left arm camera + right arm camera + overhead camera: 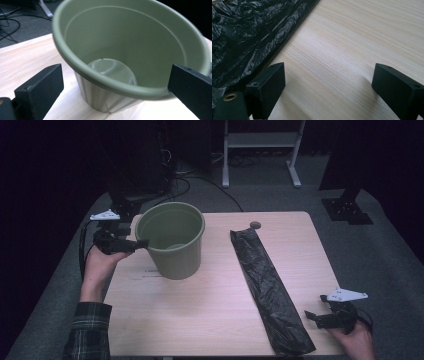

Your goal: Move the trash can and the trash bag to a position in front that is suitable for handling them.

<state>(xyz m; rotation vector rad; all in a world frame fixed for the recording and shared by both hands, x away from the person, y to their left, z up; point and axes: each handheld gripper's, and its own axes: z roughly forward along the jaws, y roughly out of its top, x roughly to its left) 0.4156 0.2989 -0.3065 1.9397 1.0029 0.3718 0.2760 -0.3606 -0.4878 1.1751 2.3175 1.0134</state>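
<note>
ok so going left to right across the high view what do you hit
left gripper → green bucket → black plastic bag → right gripper

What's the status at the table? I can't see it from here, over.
Left gripper open at the green bin rim, fingers astride it. Right gripper open, beside the folded black bag near end. Bin upright, empty. Nothing between them.

Dim room, grey carpet point(280, 190), white stand legs point(260, 150), floor cables point(200, 180)
</note>
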